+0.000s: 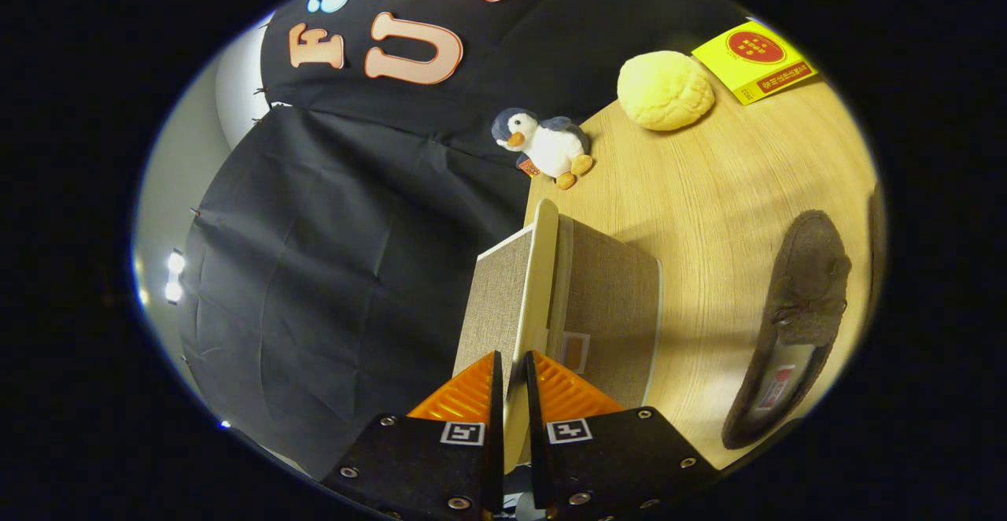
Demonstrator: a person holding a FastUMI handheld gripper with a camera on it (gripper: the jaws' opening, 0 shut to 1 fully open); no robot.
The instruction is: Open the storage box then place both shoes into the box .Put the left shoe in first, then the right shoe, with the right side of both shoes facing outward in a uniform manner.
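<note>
Tongs (511, 367) pinch the box lid (537, 285); shoe (794, 324) and penguin (544, 145) lie apart.

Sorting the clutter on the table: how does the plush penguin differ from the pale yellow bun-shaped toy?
The plush penguin is dark and white with orange feet; the yellow bun toy is plain, round and bigger. The penguin sits at the table's edge, the bun further in. Both lie beyond the gripper, whose jaws clamp the box lid.
</note>
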